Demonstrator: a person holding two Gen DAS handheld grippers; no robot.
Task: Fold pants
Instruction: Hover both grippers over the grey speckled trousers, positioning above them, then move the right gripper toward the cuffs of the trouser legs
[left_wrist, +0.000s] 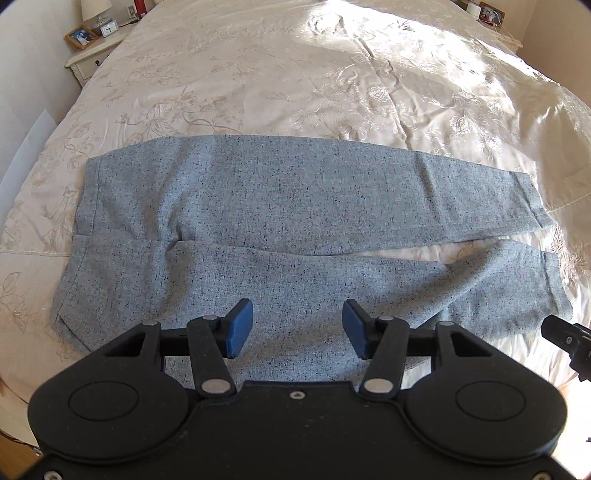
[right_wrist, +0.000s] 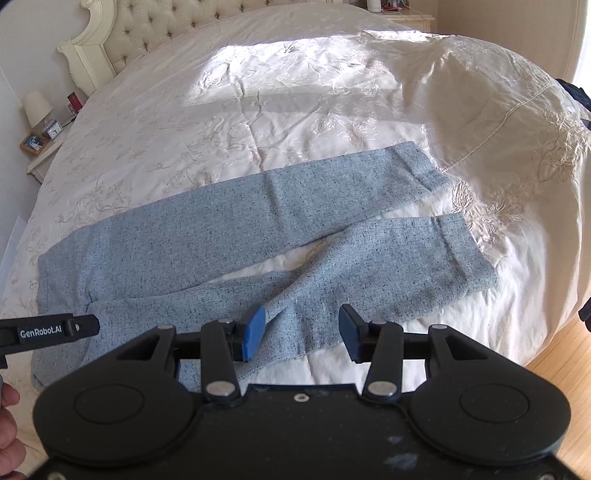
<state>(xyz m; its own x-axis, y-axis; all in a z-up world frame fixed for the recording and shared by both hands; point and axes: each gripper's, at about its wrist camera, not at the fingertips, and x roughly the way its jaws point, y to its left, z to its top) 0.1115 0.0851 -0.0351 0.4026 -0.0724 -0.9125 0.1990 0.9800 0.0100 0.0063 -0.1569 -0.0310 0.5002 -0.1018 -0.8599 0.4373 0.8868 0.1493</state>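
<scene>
Grey speckled pants (left_wrist: 295, 206) lie flat on the bed, waist at the left, both legs running right and slightly apart at the cuffs; they also show in the right wrist view (right_wrist: 221, 240). My left gripper (left_wrist: 297, 330) is open and empty, hovering over the near leg close to the waist end. My right gripper (right_wrist: 302, 334) is open and empty above the near leg's lower edge, farther toward the cuffs. The right gripper's tip (left_wrist: 565, 338) shows at the left view's right edge; the left gripper (right_wrist: 48, 330) shows at the right view's left edge.
A cream embroidered bedspread (left_wrist: 295, 74) covers the bed. A nightstand (left_wrist: 92, 55) with a lamp, clock and photo frame stands at the far left. A tufted headboard (right_wrist: 147, 29) is at the back. Wood floor (right_wrist: 561, 369) lies to the right.
</scene>
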